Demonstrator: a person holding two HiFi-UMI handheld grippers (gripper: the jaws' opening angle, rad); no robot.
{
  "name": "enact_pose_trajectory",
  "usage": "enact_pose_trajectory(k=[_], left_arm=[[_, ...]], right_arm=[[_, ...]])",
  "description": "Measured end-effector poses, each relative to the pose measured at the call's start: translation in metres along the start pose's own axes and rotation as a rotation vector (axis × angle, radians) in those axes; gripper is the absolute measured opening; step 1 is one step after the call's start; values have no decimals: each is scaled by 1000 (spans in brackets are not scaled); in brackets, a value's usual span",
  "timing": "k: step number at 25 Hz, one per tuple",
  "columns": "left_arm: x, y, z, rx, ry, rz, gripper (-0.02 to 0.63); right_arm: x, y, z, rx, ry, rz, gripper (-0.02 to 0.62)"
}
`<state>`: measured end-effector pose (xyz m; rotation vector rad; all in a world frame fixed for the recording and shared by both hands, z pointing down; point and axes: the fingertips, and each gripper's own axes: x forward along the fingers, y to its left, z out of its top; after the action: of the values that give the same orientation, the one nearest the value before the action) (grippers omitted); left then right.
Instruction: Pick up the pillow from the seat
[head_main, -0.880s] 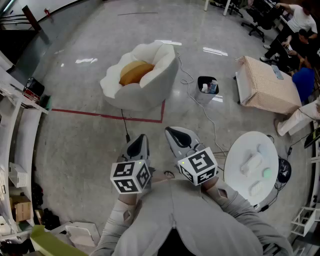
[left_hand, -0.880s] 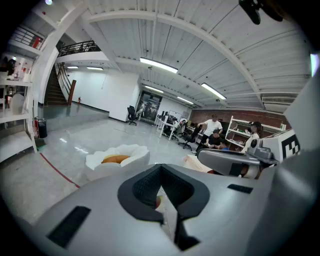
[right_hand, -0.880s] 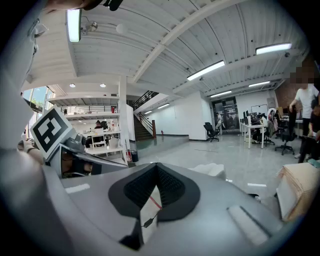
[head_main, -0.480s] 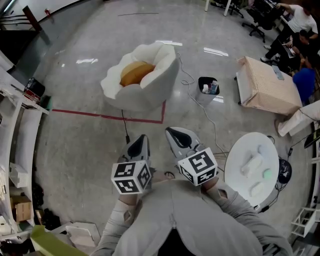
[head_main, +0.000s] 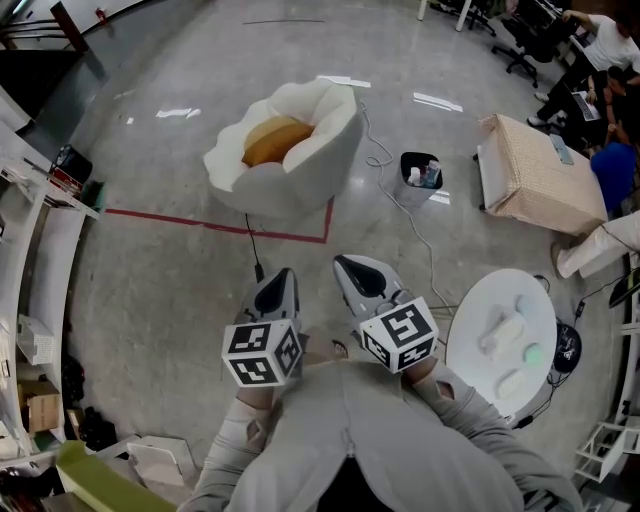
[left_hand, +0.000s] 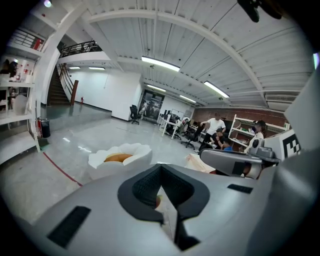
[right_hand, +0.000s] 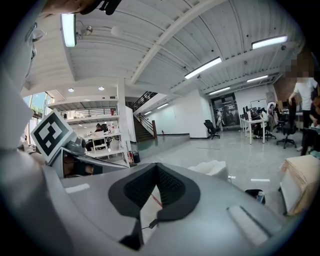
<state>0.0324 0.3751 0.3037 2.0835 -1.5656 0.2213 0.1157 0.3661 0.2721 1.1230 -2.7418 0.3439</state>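
I count two hand-held grey grippers, each with one marker cube, side by side low in the head view. The left gripper (head_main: 278, 284) has its jaws pressed together with nothing between them. The right gripper (head_main: 350, 270) reads the same in its own view: jaws together, empty. Both point across the floor toward the seat and are well apart from it.

One round orange-tan pillow (head_main: 273, 141) lies in the hollow of one white scallop-edged padded seat (head_main: 330, 150), touching its inner walls. The seat stands on the grey polished floor (head_main: 170, 290), just beyond one corner of red floor tape (head_main: 215, 229).

To the right of the seat I see one small black bin (head_main: 417, 178) holding bottles, one beige woven box (head_main: 540, 175) and one round white desk (head_main: 478, 345) carrying a few pale items I cannot identify. A thin cable (head_main: 400, 215) snakes over the floor between seat and desk. Seated people (head_main: 590, 70) are at the far upper right; I cannot count them surely.
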Motion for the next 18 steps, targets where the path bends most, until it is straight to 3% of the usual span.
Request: enact_pose_trajectory(k=[10,18], left_arm=[[16,23,-4,-43,25,41,2],[55,60,24,-55,27,49,3]], right_arm=[[19,-17,-16,36,62,-2,-5],[70,-39,-4,44,76,-10,-5]])
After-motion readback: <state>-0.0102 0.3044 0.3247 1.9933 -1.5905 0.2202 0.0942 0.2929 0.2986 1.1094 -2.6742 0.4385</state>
